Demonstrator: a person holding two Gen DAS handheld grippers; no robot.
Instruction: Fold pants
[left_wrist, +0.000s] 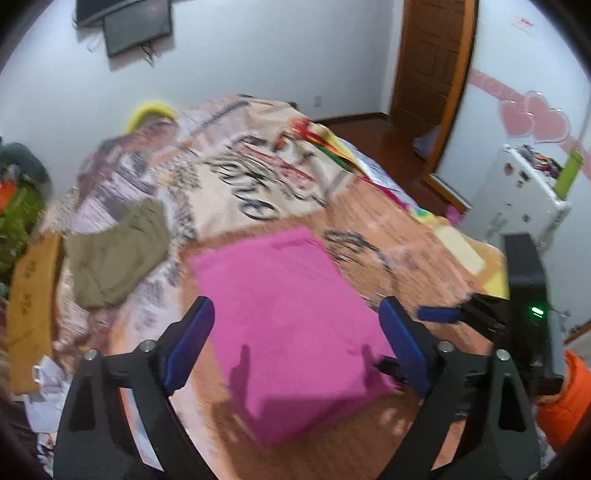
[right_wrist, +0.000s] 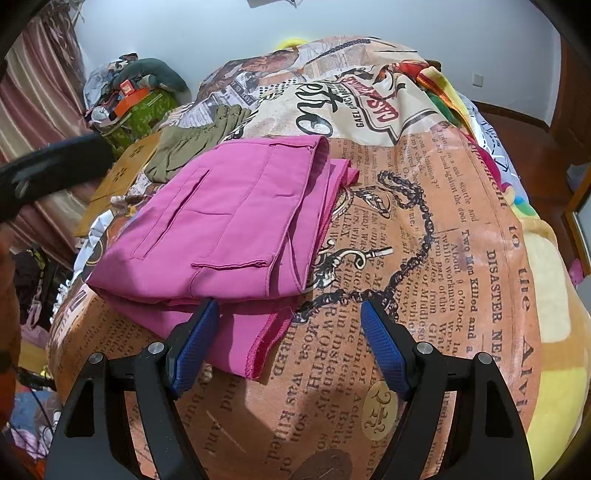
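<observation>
Pink pants (right_wrist: 229, 221) lie folded in a thick stack on the newspaper-print blanket (right_wrist: 424, 258); they also show, blurred, in the left wrist view (left_wrist: 288, 325). My left gripper (left_wrist: 295, 314) is open and empty, held above the pants. My right gripper (right_wrist: 290, 310) is open and empty, low at the near edge of the pants, its left finger (right_wrist: 195, 347) over the bottom layer of fabric. The right gripper also shows at the right of the left wrist view (left_wrist: 443, 314). The left gripper's body (right_wrist: 51, 166) shows at the left of the right wrist view.
An olive-green garment (left_wrist: 118, 254) lies folded beyond the pants, also in the right wrist view (right_wrist: 195, 140). A yellow blanket (right_wrist: 554, 332) covers the bed's right side. Clutter (right_wrist: 136, 99) is piled at the far left. A white cabinet (left_wrist: 517, 192) and door (left_wrist: 428, 66) stand right.
</observation>
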